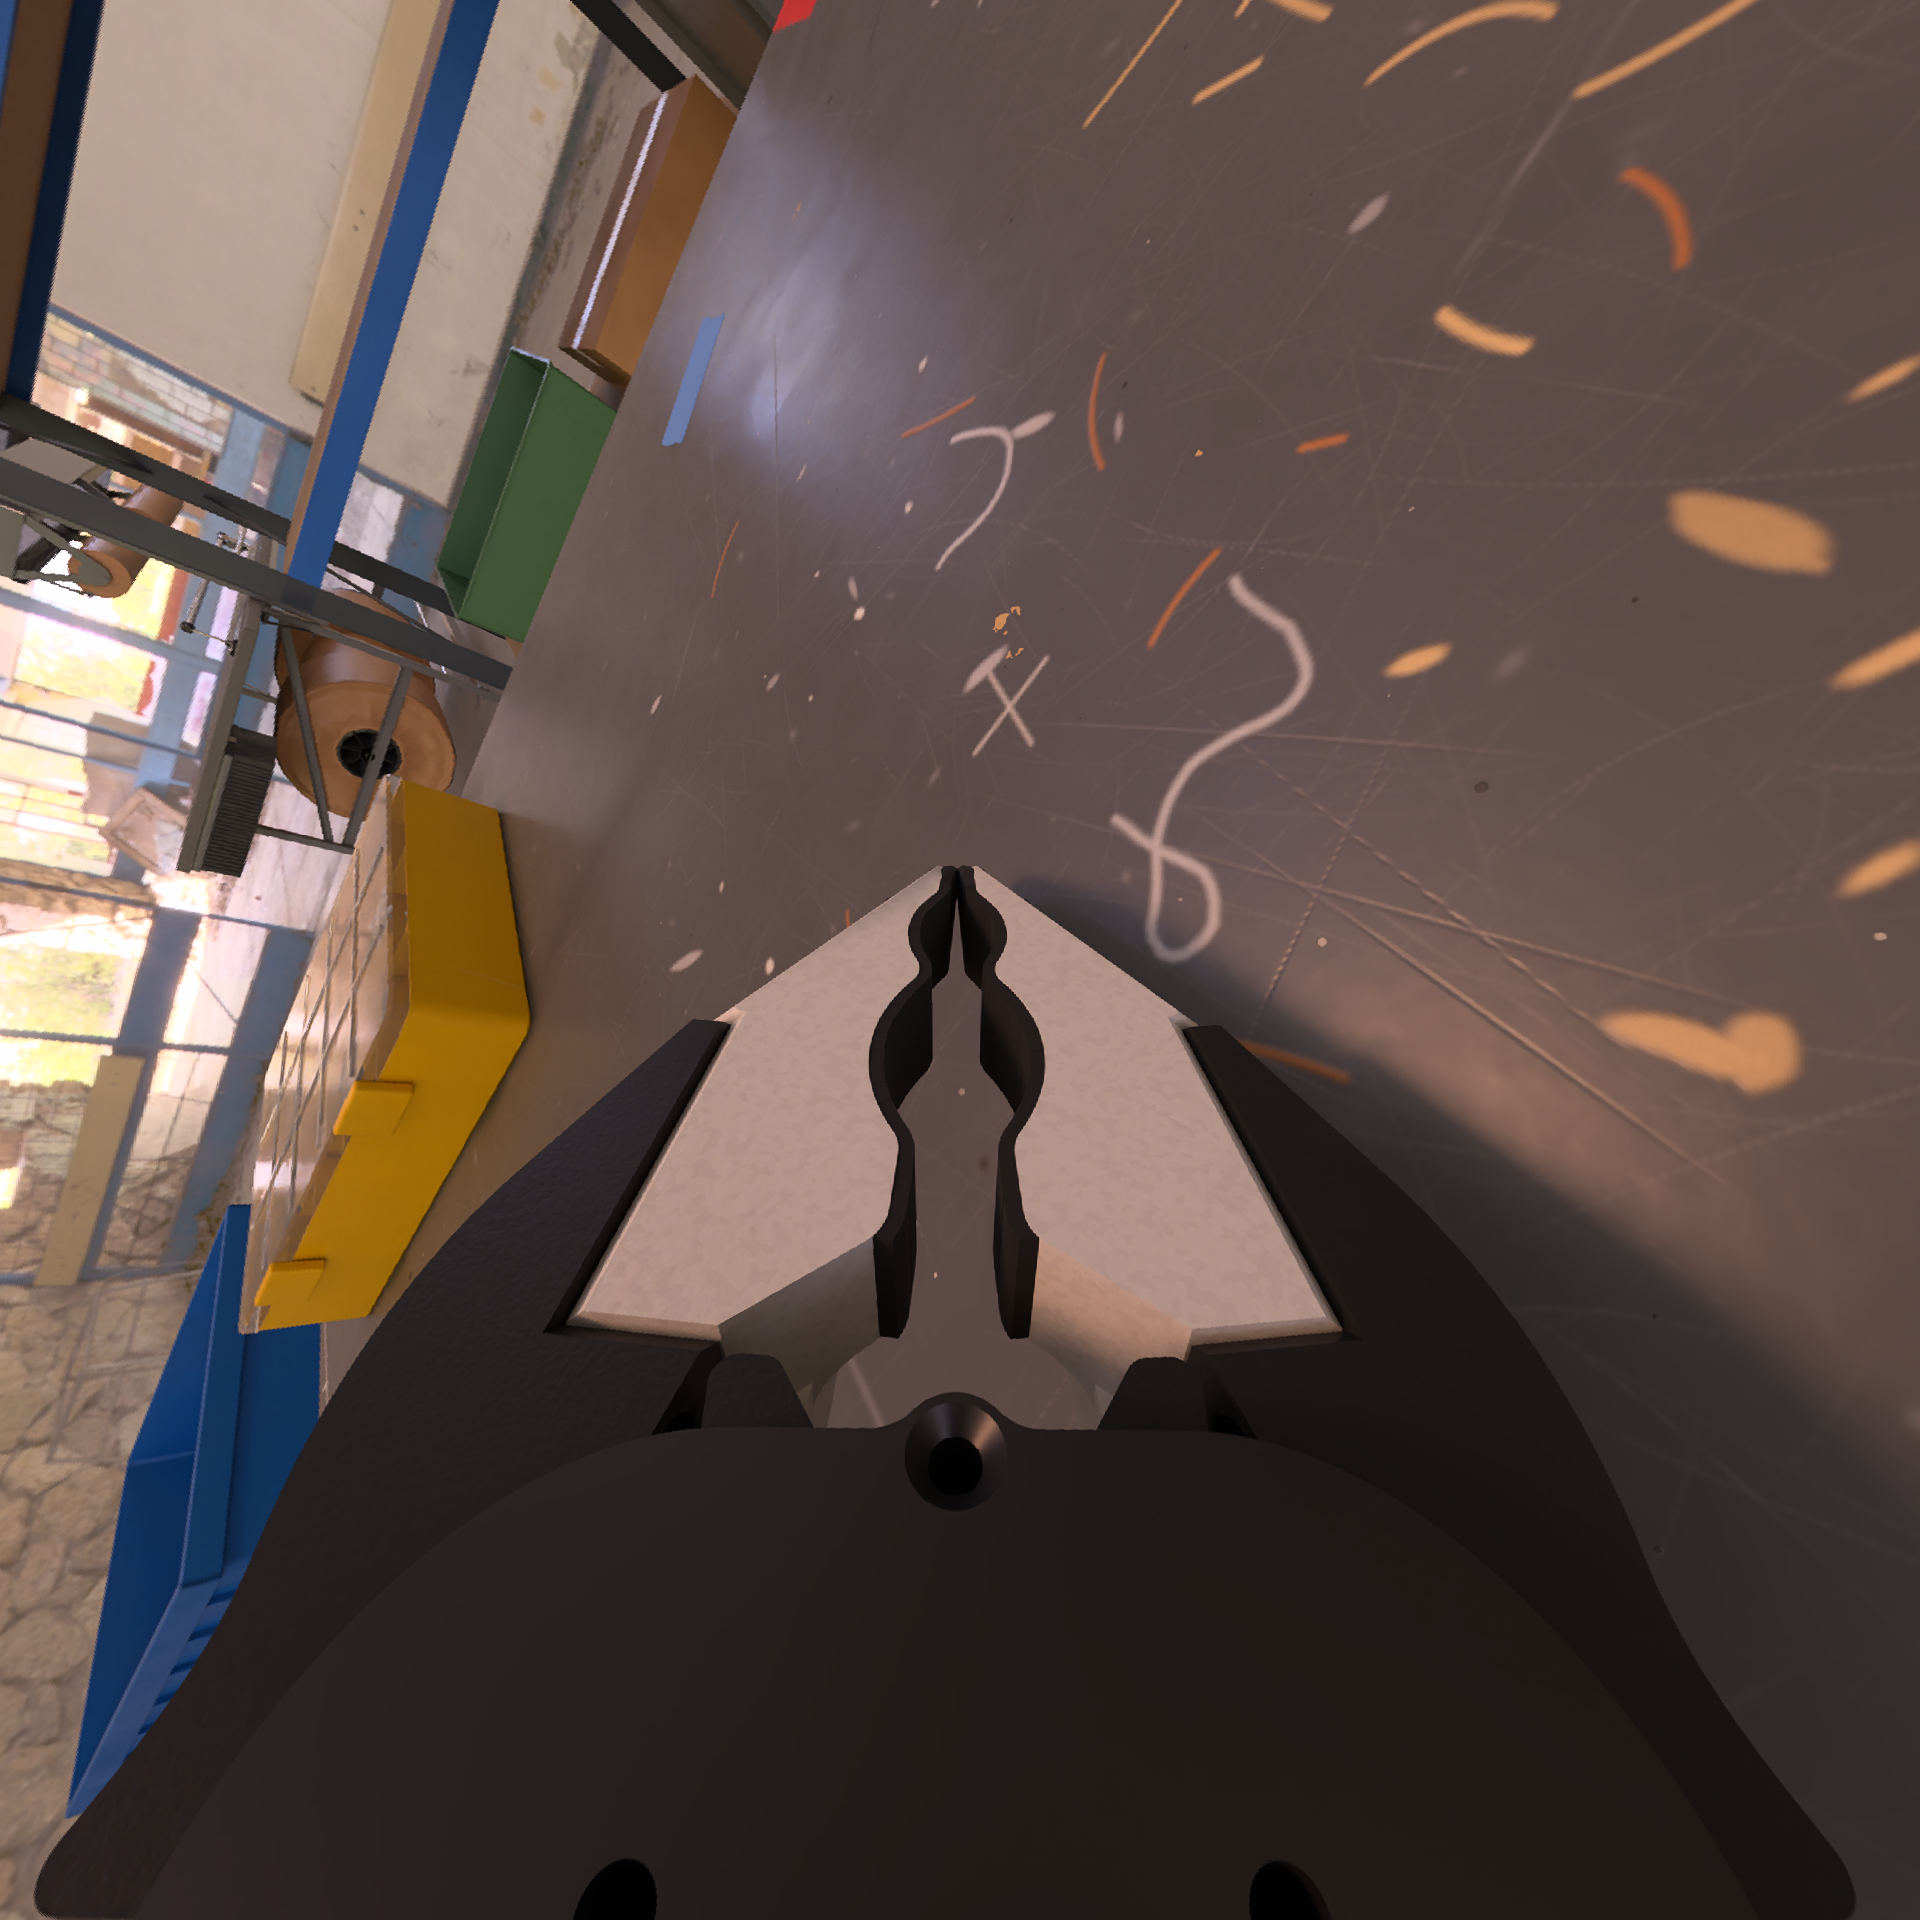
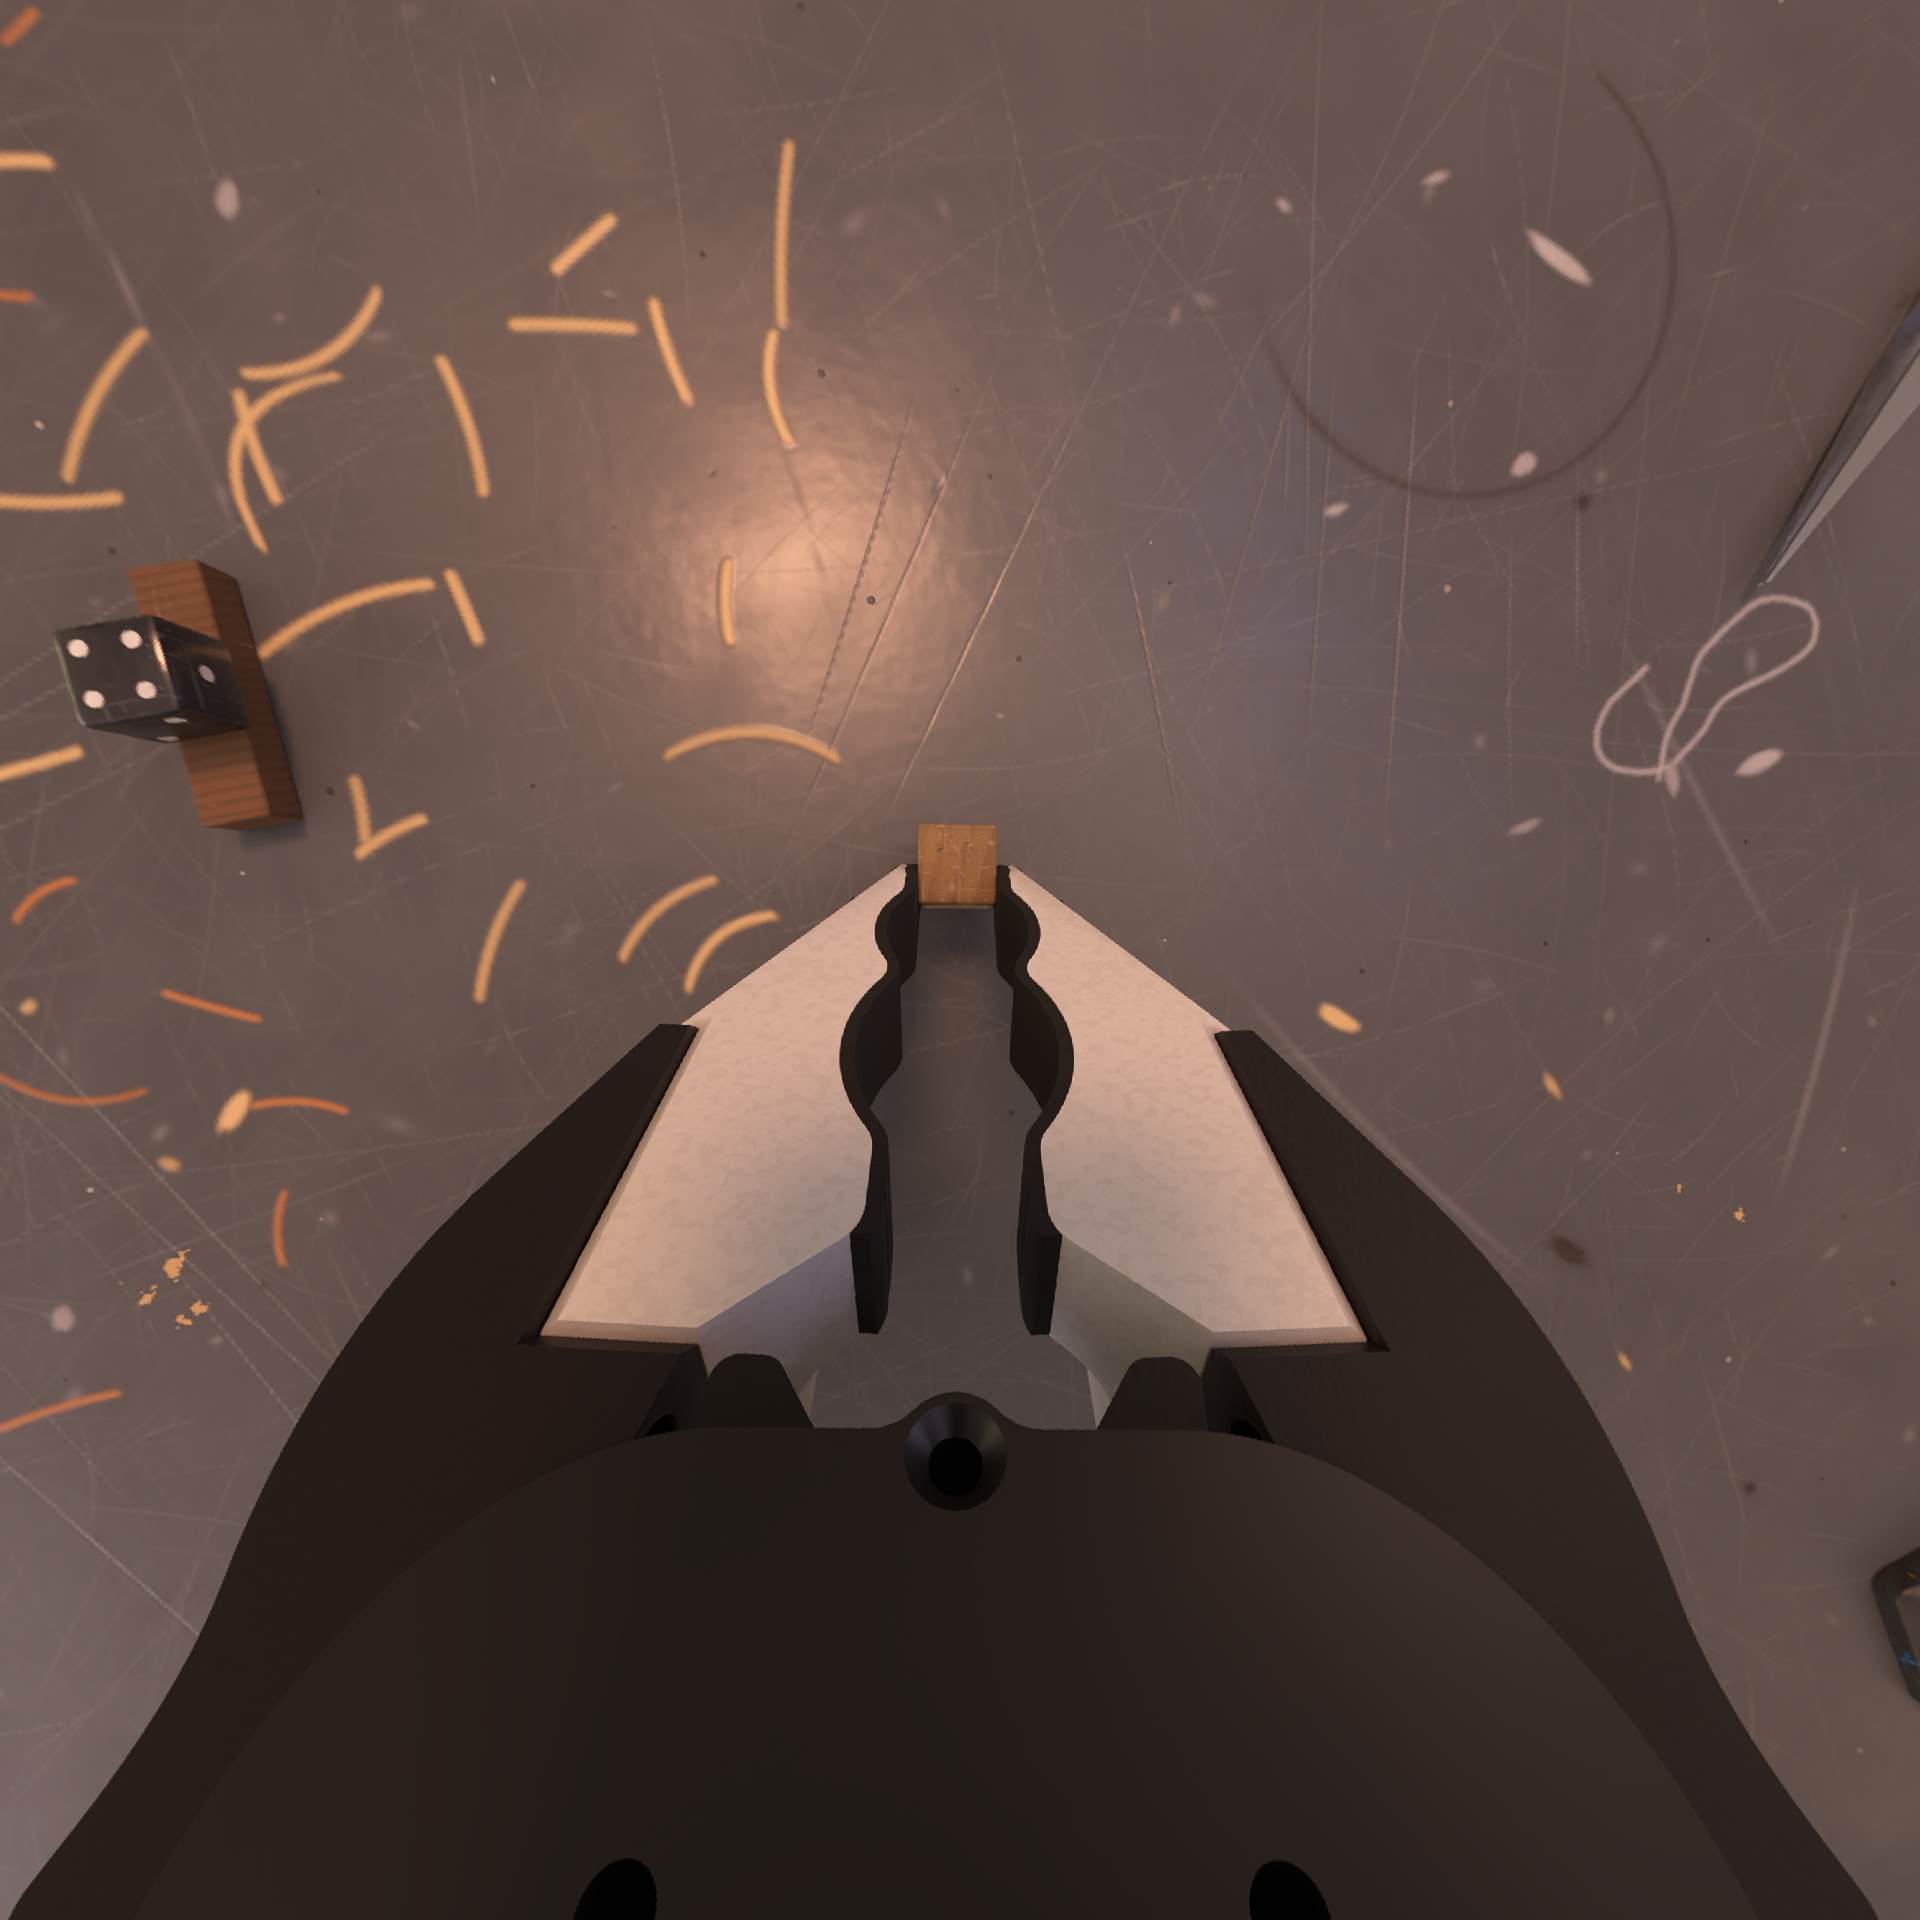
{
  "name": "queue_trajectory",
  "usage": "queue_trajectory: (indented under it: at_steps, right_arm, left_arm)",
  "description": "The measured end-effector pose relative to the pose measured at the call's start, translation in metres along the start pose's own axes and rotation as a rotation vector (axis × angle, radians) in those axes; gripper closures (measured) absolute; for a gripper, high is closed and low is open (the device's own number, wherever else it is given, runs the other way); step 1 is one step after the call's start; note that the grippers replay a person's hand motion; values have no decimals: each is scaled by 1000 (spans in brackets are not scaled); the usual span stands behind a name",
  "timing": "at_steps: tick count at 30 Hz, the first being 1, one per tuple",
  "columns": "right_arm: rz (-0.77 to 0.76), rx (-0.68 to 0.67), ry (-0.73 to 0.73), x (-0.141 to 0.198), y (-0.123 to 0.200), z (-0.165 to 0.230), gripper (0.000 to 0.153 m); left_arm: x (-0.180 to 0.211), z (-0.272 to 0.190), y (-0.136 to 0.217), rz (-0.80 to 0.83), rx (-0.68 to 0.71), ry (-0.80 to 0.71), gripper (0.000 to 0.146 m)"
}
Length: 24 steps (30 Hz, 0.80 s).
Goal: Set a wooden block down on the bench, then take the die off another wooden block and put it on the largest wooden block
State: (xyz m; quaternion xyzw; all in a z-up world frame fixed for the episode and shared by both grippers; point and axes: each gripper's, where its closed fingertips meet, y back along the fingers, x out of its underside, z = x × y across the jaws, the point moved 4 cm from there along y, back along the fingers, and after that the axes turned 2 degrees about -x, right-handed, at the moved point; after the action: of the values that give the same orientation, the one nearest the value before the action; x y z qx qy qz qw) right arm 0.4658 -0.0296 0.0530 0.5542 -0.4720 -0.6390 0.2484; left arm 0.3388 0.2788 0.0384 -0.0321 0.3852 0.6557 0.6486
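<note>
In the right wrist view my right gripper is shut on a small light wooden block, held at the fingertips above the grey bench. At the left, a black die with white pips sits on a dark brown wooden block that lies flat on the bench. In the left wrist view my left gripper is shut and empty, over the scratched bench. No larger wooden block shows in either view.
Along the bench's far edge in the left wrist view stand a yellow case, a green bin, a brown box and a blue bin. A dark object shows at the right wrist view's right edge.
</note>
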Motion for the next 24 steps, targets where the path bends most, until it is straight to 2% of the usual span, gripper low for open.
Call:
queue_trajectory:
  at_steps: [7,12,15,19,21,24]
  right_arm:
    - [-73,7,-43,0,23,2,139]
    - [-107,68,-96,21,70,17,139]
    - [-105,144,-168,55,110,33,139]
    - [-32,252,-325,128,156,63,139]
    - [-8,279,-397,160,167,81,139]
    - [48,300,-458,193,166,101,139]
  left_arm:
    - [0,0,0,0,0,0,146]
    - [0,0,0,0,-1,-1,146]
    - [0,0,0,0,1,0,146]
    - [0,-1,0,0,2,-1,146]
    - [0,-1,0,0,-1,-3,146]
    - [0,-1,0,1,-5,-7,146]
